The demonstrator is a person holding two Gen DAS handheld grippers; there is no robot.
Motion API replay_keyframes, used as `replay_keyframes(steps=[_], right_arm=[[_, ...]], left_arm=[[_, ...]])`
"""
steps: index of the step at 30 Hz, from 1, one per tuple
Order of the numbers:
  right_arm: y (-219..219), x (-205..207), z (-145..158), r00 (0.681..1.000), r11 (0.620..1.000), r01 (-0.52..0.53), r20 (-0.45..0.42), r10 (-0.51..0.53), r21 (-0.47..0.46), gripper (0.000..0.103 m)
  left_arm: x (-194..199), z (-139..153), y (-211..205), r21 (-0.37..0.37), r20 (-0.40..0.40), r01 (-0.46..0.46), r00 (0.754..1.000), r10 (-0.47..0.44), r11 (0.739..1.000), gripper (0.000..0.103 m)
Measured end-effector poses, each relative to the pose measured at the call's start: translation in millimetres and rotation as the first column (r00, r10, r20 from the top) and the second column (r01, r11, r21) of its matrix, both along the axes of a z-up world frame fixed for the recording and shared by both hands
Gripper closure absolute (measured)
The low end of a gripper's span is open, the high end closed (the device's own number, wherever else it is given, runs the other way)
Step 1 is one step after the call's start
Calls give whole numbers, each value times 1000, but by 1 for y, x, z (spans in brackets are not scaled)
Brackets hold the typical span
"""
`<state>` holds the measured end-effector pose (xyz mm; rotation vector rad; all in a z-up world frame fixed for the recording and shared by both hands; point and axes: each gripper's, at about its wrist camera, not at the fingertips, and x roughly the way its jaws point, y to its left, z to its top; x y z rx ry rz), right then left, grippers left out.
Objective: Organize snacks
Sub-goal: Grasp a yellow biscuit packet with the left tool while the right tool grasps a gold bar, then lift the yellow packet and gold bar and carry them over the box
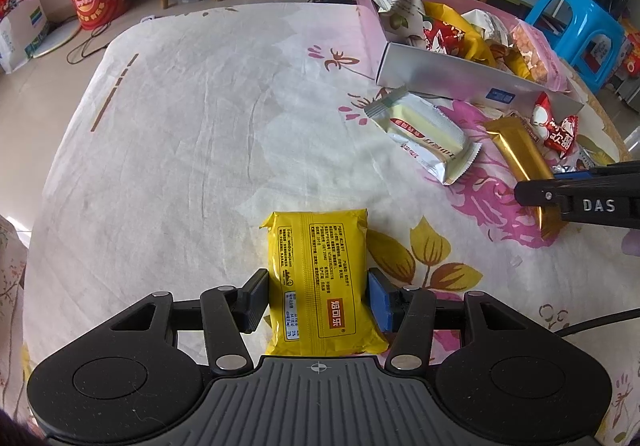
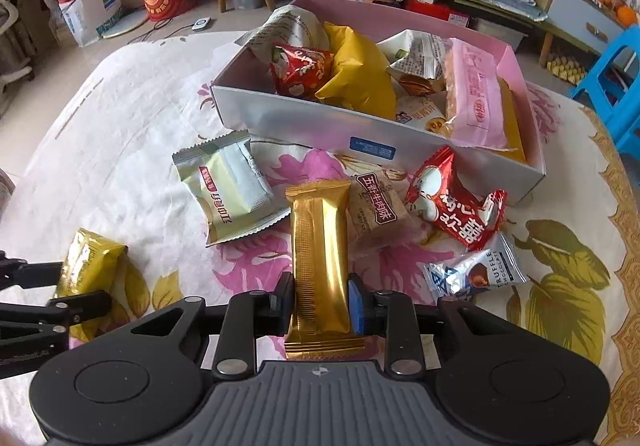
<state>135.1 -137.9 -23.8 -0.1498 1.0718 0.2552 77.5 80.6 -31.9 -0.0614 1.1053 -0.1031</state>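
Snacks sit clamped in both grippers: the left gripper (image 1: pixel 318 298) pinches a yellow pack (image 1: pixel 320 278), the right gripper (image 2: pixel 320 304) a gold bar (image 2: pixel 320 266), likely bound for the box (image 2: pixel 312 126) just ahead of it.

- The right gripper (image 1: pixel 520 192), seen from the left wrist camera, has "DAS" in white letters on its side.
- The silver chocolate wrapper (image 2: pixel 476 273), just beside the red packet (image 2: pixel 454 202) in front of the box (image 2: pixel 320 130), reads "TRUFFLE CHOCOLATE".
- The yellow packet (image 1: pixel 320 278), red packet and brown packet (image 2: pixel 376 208) carry Chinese print.
- The blue sticker on the box is too small to read.
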Motion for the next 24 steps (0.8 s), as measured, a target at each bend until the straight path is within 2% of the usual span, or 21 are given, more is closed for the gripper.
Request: replay_keyframes(steps=[12,14,21,23,24], right_arm=[[-25,-5,23,1000,995,26,1,-26,97,85],[-32,-6,28,999,992,38,5,-39,118,85],[-55,-4,45,995,975,89,18,-95,205,85],[-62,-1,46,993,969,111,16,-117,219,85],[-65,0,46,991,966,123,13,-130,226,85]], left_arm=[[3,9,-4,-57,4,-20,1000,20,998,54],[4,14,-6,-70,21,-23,999,24,997,61],[13,31,-23,-116,61,-8,998,15,993,64],[14,36,-24,-110,68,-12,998,20,994,64],[14,39,-27,-75,77,8,997,-2,997,61]])
